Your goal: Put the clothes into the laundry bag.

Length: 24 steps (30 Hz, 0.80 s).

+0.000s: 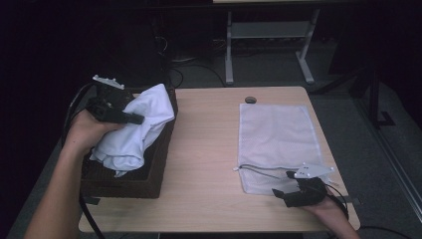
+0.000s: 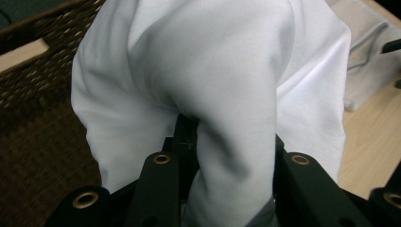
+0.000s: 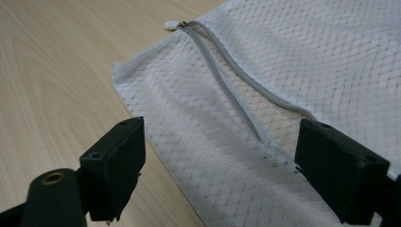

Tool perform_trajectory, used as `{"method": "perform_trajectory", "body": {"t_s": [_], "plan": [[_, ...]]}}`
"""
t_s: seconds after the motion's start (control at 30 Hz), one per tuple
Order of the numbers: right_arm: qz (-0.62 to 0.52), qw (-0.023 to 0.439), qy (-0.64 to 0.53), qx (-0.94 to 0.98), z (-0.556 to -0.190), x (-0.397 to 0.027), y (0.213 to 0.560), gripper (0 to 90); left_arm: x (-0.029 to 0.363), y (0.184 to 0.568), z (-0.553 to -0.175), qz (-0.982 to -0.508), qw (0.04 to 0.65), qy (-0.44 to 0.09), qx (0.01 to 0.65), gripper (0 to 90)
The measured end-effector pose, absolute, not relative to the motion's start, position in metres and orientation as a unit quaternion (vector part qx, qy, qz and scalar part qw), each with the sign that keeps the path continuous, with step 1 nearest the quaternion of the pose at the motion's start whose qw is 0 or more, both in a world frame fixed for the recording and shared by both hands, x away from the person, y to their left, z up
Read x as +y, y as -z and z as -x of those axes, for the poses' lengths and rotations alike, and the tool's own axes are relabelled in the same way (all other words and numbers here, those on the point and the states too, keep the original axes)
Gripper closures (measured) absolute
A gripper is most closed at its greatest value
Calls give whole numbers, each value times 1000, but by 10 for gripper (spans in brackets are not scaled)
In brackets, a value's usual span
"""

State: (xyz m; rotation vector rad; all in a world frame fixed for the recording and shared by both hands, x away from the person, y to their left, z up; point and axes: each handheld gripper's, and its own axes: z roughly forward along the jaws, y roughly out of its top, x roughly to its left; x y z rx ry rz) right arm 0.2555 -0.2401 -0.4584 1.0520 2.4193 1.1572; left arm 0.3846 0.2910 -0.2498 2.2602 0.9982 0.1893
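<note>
Hanging over the basket point(image 1: 149, 184) at the frame's left, the white garment point(image 1: 137, 127) is being clamped by the left gripper point(image 1: 130, 118), while the right gripper point(image 1: 284, 188), jaws apart, is waiting at the mesh bag's point(image 1: 276, 134) zipper point(image 3: 236, 99) lower right.

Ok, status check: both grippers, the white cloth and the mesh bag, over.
Left gripper shut on white cloth, above the basket. Right gripper open over the mesh bag, near its part-open zipper. Table between them clear.
</note>
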Motion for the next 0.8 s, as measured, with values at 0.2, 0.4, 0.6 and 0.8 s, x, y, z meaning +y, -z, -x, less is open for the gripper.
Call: {"method": "perform_trajectory", "body": {"t_s": [0.2, 0.4, 0.6, 0.8], "plan": [[-361, 131, -400, 832, -255, -241, 458, 166, 264, 239, -382, -868, 339, -72, 355, 692], [-360, 130, -401, 832, -255, -241, 458, 166, 241, 232, -379, -874, 349, -72, 331, 692], [-359, 131, -402, 832, -255, -241, 458, 166, 213, 227, -375, -879, 359, -66, 306, 692], [-359, 131, -401, 833, -255, -241, 458, 166, 187, 228, -371, -882, 361, -59, 297, 692]]}}
